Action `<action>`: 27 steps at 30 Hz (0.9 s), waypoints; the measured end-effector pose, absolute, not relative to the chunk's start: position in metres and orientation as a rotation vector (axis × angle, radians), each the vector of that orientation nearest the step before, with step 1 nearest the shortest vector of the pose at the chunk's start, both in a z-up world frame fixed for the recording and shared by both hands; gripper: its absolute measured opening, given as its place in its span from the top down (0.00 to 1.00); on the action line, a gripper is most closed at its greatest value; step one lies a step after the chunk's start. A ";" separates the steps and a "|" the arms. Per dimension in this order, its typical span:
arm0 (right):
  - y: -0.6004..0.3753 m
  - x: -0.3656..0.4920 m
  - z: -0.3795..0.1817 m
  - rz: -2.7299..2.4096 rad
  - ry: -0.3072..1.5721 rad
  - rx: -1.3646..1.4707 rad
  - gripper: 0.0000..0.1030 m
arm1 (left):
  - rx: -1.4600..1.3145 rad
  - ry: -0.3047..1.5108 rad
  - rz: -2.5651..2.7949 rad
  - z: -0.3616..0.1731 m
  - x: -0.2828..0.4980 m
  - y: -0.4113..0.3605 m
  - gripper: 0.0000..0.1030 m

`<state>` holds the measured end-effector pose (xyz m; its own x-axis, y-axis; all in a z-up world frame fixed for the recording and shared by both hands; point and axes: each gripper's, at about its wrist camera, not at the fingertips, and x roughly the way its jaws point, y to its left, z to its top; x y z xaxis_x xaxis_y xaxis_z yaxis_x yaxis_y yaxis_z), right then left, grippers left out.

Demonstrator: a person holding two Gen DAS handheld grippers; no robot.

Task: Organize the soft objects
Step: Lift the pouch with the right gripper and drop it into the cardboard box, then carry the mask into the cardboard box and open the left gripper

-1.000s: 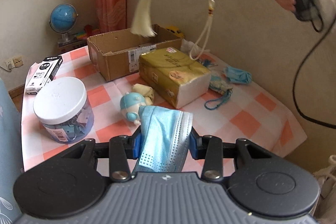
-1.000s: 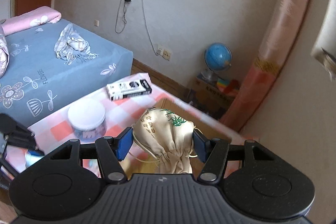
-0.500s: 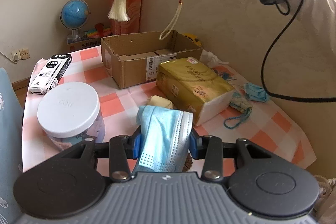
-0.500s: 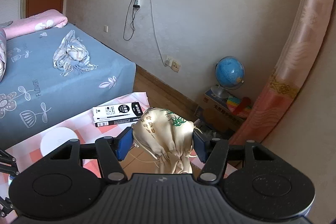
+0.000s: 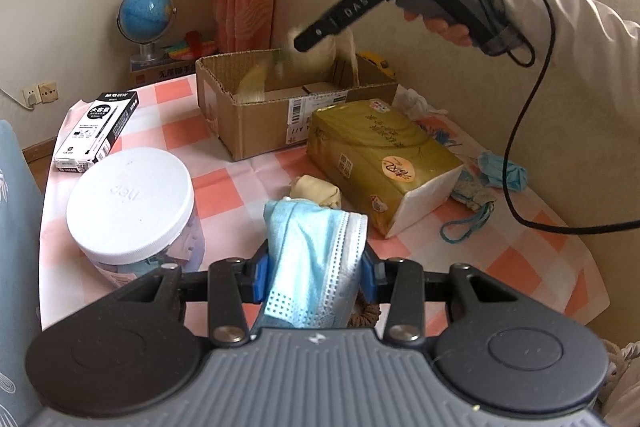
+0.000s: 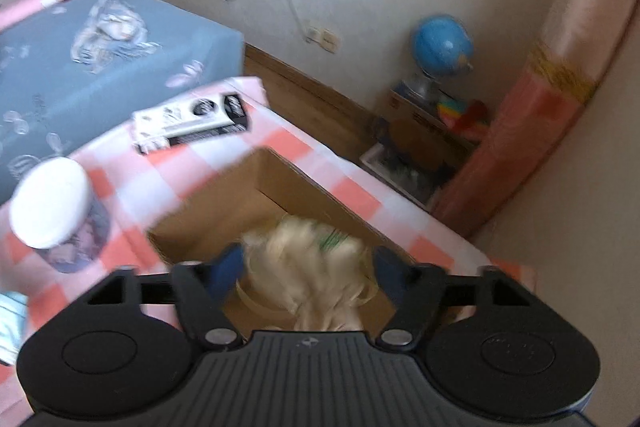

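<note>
My left gripper (image 5: 316,267) is shut on a folded blue face mask (image 5: 316,243), held low over the checked tablecloth. My right gripper (image 6: 306,267) hangs over the open cardboard box (image 6: 240,203), and its jaws are opening. A cream drawstring pouch (image 6: 312,255), blurred, sits between the spread pads, which stand off it. The left wrist view shows that gripper's tip (image 5: 304,39) at the box (image 5: 256,123), with the pouch (image 5: 320,53) and its tassel dropping inside. A hand and sleeve (image 5: 560,27) hold it.
On the cloth lie a gold tissue pack (image 5: 380,163), a small cream pouch (image 5: 316,189), another blue mask (image 5: 502,169), a teal corded pouch (image 5: 474,195), a white-lidded jar (image 5: 128,203) and a pen box (image 5: 96,131). A globe (image 5: 146,13) stands beyond the table. A bed (image 6: 100,67) is left.
My right gripper has come down from high above the table to the box, its jaws have spread and the pouch has slipped free. My left gripper still holds the mask.
</note>
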<state>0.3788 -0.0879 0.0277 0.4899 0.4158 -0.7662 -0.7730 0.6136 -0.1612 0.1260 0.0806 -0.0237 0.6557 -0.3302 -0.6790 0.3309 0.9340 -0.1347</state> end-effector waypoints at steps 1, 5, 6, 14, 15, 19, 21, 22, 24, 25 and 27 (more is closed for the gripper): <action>-0.091 0.379 0.024 0.740 0.758 -0.533 0.08 | 0.003 0.769 -0.375 -0.023 0.126 0.081 0.60; -0.102 0.375 0.011 0.674 0.796 -0.494 0.03 | 0.008 0.766 -0.380 -0.019 0.128 0.080 0.60; -0.104 0.372 0.009 0.661 0.801 -0.491 0.03 | 0.011 0.764 -0.380 -0.018 0.128 0.080 0.60; -0.128 0.331 0.007 0.495 0.867 -0.361 0.00 | 0.064 0.740 -0.373 0.004 0.139 0.079 0.60; -0.133 0.323 0.006 0.473 0.868 -0.348 0.00 | 0.074 0.735 -0.370 0.007 0.142 0.079 0.60; -0.149 0.288 0.003 0.410 0.895 -0.281 0.00 | 0.109 0.720 -0.377 0.020 0.161 0.076 0.60; -0.157 0.270 0.001 0.383 0.897 -0.245 0.00 | 0.131 0.711 -0.377 0.025 0.173 0.072 0.60; -0.161 0.261 0.000 0.369 0.893 -0.228 0.00 | 0.142 0.707 -0.382 0.028 0.180 0.070 0.60; -0.167 0.241 -0.004 0.347 0.873 -0.211 0.00 | 0.160 0.694 -0.391 0.034 0.196 0.065 0.60; -0.170 0.232 -0.004 0.340 0.855 -0.201 0.00 | 0.175 0.686 -0.397 0.037 0.205 0.062 0.60; -0.176 0.216 -0.006 0.355 0.828 -0.172 0.00 | 0.197 0.677 -0.404 0.042 0.223 0.056 0.60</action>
